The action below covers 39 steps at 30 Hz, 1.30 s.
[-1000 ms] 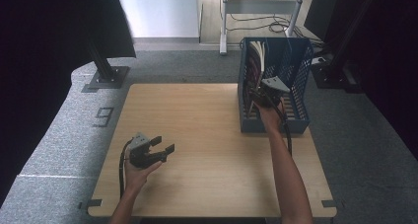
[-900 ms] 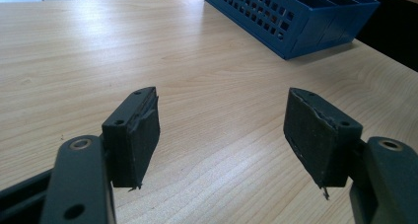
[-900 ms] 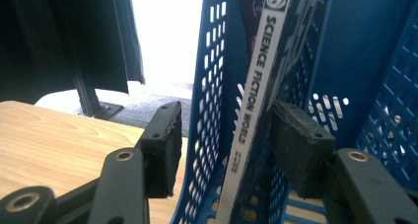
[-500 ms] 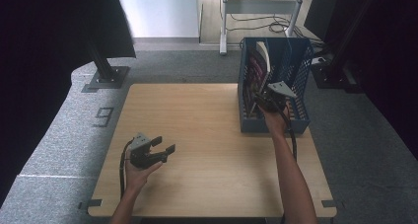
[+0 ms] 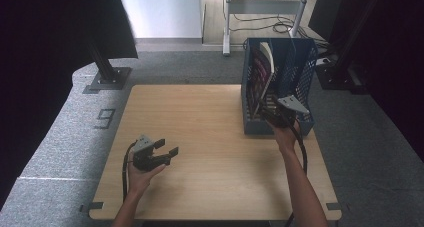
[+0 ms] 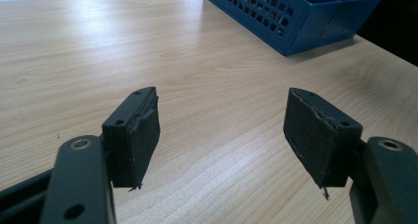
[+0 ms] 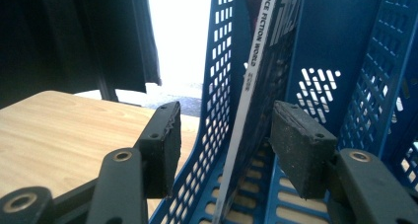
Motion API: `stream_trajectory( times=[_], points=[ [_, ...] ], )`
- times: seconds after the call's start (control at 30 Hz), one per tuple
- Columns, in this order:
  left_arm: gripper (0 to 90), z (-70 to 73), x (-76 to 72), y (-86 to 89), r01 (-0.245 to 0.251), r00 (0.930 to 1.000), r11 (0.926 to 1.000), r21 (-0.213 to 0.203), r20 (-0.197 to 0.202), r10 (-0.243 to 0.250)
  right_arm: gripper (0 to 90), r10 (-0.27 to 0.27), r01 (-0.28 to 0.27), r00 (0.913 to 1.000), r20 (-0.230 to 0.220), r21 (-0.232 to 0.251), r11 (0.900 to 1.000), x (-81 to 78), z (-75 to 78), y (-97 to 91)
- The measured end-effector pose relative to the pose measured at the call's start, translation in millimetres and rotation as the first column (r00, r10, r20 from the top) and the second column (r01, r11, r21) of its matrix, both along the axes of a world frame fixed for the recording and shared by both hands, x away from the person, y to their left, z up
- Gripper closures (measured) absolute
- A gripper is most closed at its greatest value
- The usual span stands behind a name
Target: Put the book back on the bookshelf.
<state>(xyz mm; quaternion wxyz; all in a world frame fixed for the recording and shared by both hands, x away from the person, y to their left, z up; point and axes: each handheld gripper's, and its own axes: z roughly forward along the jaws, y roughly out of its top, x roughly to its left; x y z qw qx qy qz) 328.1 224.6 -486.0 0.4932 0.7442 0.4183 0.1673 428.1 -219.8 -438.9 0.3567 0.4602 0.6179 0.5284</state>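
The right gripper (image 5: 274, 118) sits at the near end of the blue file rack (image 5: 301, 72), which stands on the far right part of the wooden surface (image 5: 210, 122). In the right gripper view its jaws stand about half open, and between them come the rack's perforated left wall (image 7: 217, 86) and the spine of a magazine (image 7: 254, 81) with the words "Science Fiction World" printed along it. The left pad is outside the rack wall and apart from it; the right pad lies just beside the magazine's dark cover, inside the compartment. Whether that pad presses on the cover cannot be told, and nothing is clenched between the two pads. The magazine stands on edge in the rack's left compartment, leaning to the left with its top against the wall. In the high view, several more magazines or booklets (image 5: 260, 72) stand in the same left part of the rack, one pale cover tilted above the others.

The left gripper (image 5: 161, 152) is held low over the near left part of the surface, well apart from the rack. In the left gripper view its jaws are spread wide and released, with only bare wood grain between the pads (image 6: 144, 135). The rack's lower corner (image 6: 296, 17) shows far ahead of them.

A dark stand foot (image 5: 107, 79) rests on the grey floor beyond the surface's far left corner, and a metal frame with cables (image 5: 265, 7) stands behind the rack.
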Motion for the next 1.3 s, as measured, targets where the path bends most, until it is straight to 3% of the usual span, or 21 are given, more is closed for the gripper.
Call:
stream_trajectory(
  times=[0.5, 1.3],
  points=[
    [30.1, -2.9, 0.2, -3.3, 0.009, 0.9999, 0.9999, 0.009, -0.010, -0.009, 44.7, 0.081, -0.082, 0.9963, -0.028, -0.014, 0.9965, -43.3, -9.7, 2.9],
    [30.1, -5.8, 0.2, -5.7, 0.015, 0.9997, 0.9997, 0.019, -0.022, -0.015, 44.3, 0.195, -0.200, 0.9761, -0.096, -0.039, 0.9791, -96.2, -58.8, 18.4]
  ],
)
